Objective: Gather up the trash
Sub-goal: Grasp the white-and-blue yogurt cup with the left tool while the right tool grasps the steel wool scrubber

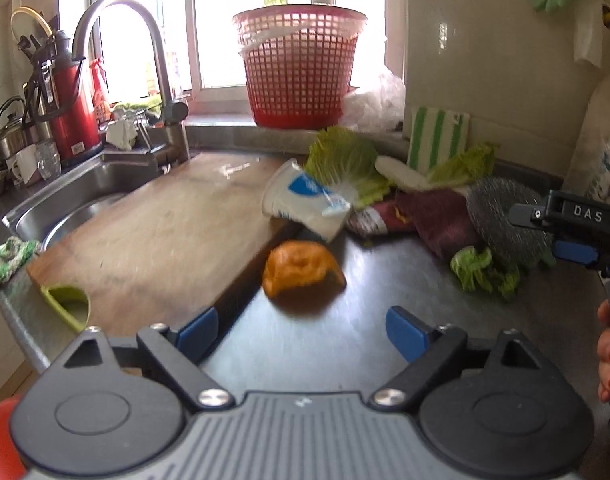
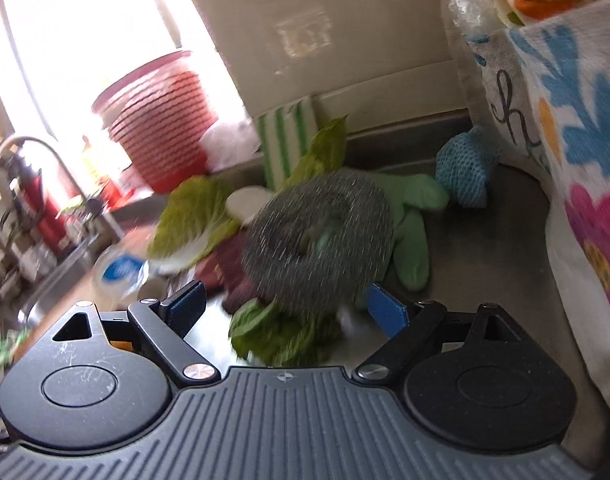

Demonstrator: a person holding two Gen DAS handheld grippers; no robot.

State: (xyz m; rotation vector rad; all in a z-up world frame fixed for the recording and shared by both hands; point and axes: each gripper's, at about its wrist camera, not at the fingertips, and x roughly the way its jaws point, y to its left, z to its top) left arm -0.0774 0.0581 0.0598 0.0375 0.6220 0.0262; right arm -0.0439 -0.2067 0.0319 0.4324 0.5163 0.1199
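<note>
On the counter's left part a wooden cutting board [image 1: 157, 236] runs beside the sink [image 1: 77, 196]. A tipped yogurt cup [image 1: 305, 204] lies on the board's far right corner, and just off its right edge an orange peel [image 1: 301, 270] sits on the bare steel. The left gripper [image 1: 301, 334] hangs just short of the peel, blue pads spread wide with nothing between them. By my reading, the step in hand is picking up the peel. The next move calls for pushing forward until the pads flank it, then closing. Further right, cabbage leaves [image 1: 345, 160] and a dark red wrapper [image 1: 433, 212] crowd the back edge, below the red basket [image 1: 301, 68] on the windowsill. A steel wool scourer [image 2: 317, 240] sits ahead of the right gripper [image 2: 285, 308], whose fingers also stand apart and empty over a small leaf scrap [image 2: 281, 336]. A green rubber glove [image 2: 413, 220] lies behind, toward the right back corner.
</note>
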